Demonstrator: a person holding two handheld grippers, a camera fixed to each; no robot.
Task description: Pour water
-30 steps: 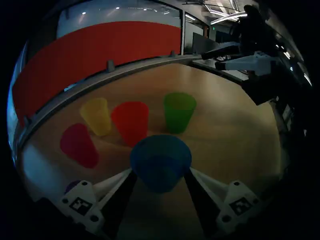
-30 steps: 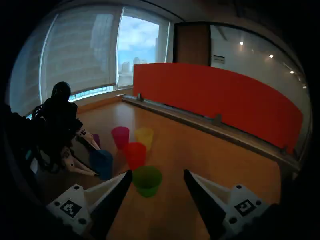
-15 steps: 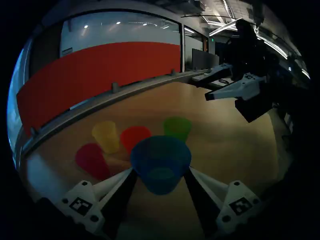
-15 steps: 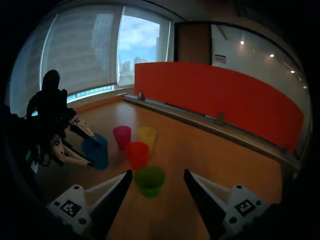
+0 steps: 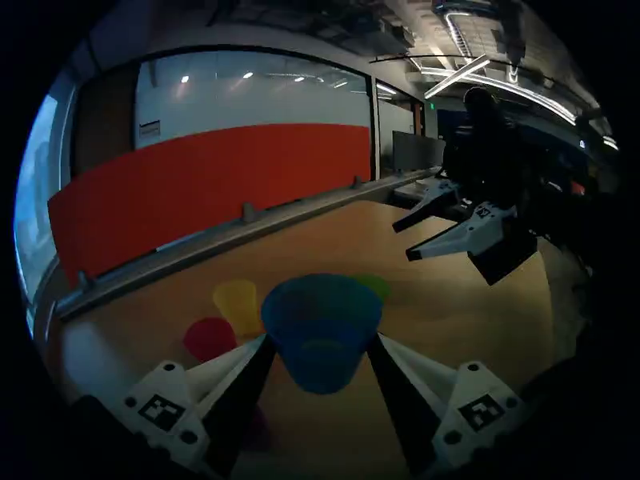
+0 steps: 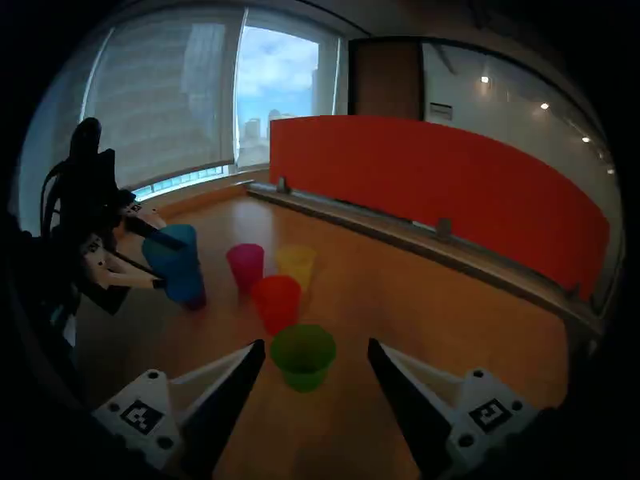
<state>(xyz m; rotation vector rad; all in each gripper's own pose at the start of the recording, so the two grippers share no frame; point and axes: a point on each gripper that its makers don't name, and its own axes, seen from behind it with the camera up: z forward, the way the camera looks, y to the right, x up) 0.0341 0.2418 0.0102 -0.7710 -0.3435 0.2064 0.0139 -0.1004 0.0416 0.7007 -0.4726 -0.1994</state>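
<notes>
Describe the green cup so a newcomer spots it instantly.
Below the long red divider sits a wooden table with a cluster of plastic cups. The green cup stands at the end nearest the right gripper, just ahead of its open fingers. It alone is green; its neighbour is the red cup.

Blue cup (image 5: 322, 332) aloft, seemingly near upright.

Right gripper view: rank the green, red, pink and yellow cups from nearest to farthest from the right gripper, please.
1. Green translucent plastic cup: just ahead of the right gripper, roughly centred between its open fingers.
2. Red translucent plastic cup: behind the green one, slightly left.
3. Pink plastic cup on the left and yellow plastic cup on the right: farthest, too close to call.
</notes>
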